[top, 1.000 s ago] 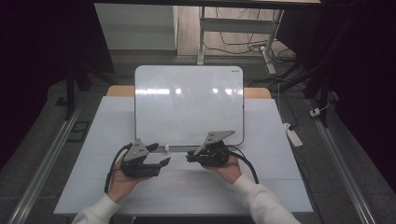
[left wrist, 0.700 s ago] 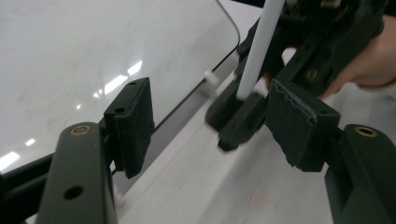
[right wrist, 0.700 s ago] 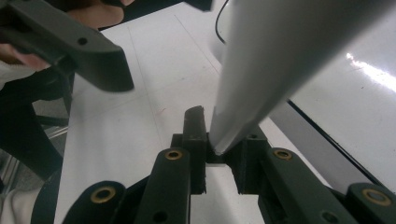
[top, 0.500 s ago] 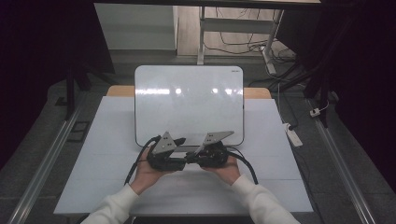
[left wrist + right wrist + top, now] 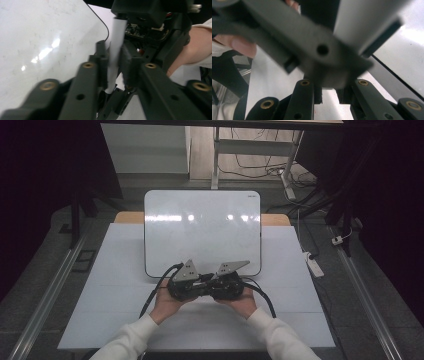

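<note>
A white marker (image 5: 115, 50) runs from the black body of the right gripper (image 5: 150, 15) down between the pads of my left gripper (image 5: 113, 65), which is shut on it. In the high view my left gripper (image 5: 199, 289) and right gripper (image 5: 216, 289) meet nose to nose at the near edge of a white whiteboard (image 5: 202, 227), hiding the marker between them. In the right gripper view my right gripper (image 5: 327, 92) is closed on a blurred grey end (image 5: 325, 80), with the left gripper's blurred grey arm (image 5: 294, 42) close above it.
The whiteboard lies flat on a white-covered table (image 5: 300, 290), reaching to its far edge. A white power strip (image 5: 315, 265) lies on the floor to the right. Metal rails (image 5: 50, 290) run along both sides of the table.
My left gripper has moved right until it meets the right gripper and has closed on the marker that stuck out from it. The right gripper has stayed put.
</note>
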The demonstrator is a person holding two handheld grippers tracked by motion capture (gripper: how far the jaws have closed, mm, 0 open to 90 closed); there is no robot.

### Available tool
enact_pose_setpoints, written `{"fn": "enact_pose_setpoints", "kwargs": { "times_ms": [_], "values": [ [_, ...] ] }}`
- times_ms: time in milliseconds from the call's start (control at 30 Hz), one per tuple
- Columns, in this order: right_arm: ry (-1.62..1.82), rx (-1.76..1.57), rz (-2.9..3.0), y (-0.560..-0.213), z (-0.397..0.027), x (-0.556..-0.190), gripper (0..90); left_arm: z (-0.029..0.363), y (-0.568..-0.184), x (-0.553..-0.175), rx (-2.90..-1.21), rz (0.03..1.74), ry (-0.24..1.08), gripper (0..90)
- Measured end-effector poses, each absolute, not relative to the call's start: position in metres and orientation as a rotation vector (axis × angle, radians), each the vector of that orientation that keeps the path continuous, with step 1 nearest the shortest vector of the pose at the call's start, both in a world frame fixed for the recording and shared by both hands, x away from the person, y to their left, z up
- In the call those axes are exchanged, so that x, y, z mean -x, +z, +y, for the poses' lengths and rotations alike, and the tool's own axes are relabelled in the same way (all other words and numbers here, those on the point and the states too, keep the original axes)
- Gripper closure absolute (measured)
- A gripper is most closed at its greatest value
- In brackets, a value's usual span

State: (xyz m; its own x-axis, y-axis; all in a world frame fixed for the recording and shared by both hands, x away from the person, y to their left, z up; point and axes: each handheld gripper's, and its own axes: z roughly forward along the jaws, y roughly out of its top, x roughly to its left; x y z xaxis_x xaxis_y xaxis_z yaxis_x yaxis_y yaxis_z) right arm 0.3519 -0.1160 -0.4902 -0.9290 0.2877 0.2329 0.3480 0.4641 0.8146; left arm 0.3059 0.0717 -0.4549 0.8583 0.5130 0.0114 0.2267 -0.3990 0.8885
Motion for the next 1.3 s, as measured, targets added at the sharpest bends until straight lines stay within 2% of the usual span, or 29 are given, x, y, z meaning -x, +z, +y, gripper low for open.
{"fn": "enact_pose_setpoints", "kwargs": {
  "times_ms": [433, 667, 800, 1300],
  "values": [
    [-1.507, 0.581, -2.613, -0.491, -0.116, -0.352, 75.2, 0.077, -0.453, -0.305, -1.988, 0.541, 0.396, 81.6],
    [-1.698, 0.630, -2.647, -0.480, -0.130, -0.347, 52.2, 0.104, -0.446, -0.310, -1.927, 0.621, 0.429, 81.6],
    [-1.807, 0.682, -2.648, -0.473, -0.150, -0.347, 46.7, 0.121, -0.445, -0.314, -1.897, 0.675, 0.436, 81.6],
    [-1.795, 1.094, -2.888, -0.486, -0.267, -0.333, 42.3, 0.171, -0.425, -0.322, -1.816, 0.789, 0.502, 81.6]
  ]
}}
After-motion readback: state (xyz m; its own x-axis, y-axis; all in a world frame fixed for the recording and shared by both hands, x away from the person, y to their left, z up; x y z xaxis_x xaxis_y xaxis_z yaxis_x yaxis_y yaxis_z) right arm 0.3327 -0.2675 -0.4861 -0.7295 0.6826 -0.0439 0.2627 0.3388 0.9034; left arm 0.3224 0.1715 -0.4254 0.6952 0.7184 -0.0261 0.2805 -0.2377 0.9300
